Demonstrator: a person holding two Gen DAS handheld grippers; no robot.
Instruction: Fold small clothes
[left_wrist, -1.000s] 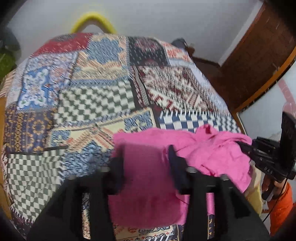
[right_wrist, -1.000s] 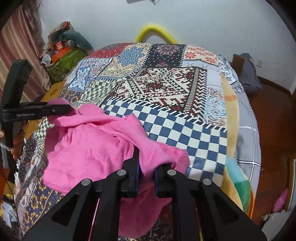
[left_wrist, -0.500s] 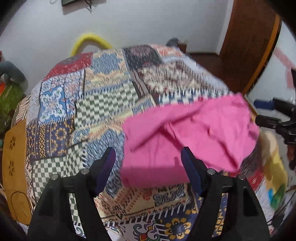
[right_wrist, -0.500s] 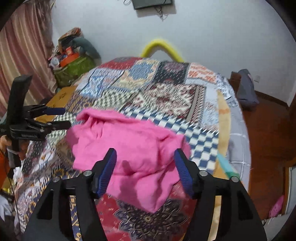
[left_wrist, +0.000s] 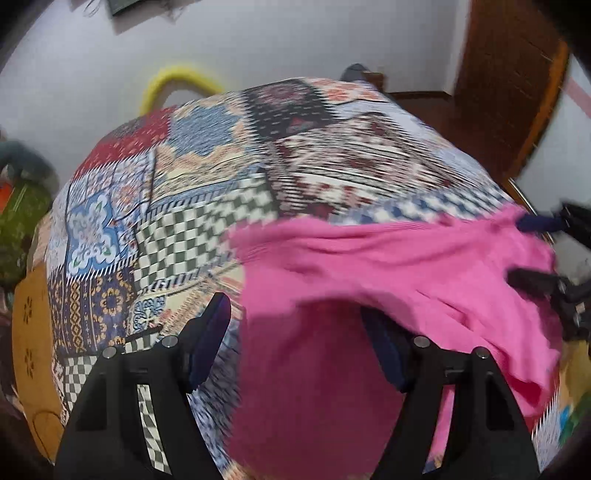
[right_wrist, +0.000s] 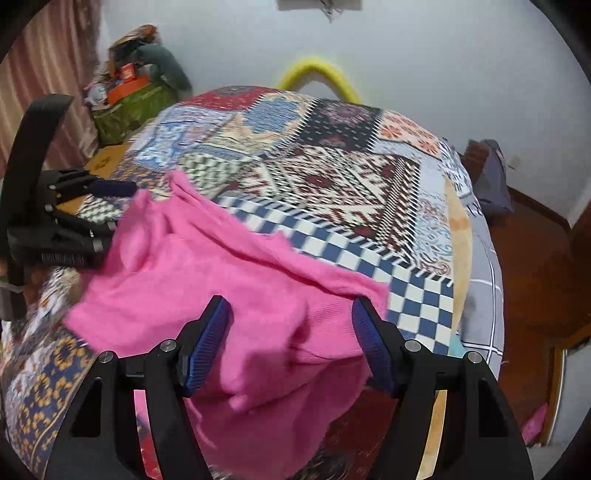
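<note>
Tools (left_wrist: 299, 332) (right_wrist: 291, 328) agape over pink garment (right_wrist: 221, 280); green bag (right_wrist: 129, 107) stuffed.

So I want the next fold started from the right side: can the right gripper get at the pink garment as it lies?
Probably yes. The right gripper stands open directly over the pink garment, which lies rumpled on the patchwork bedspread, nothing between.
</note>
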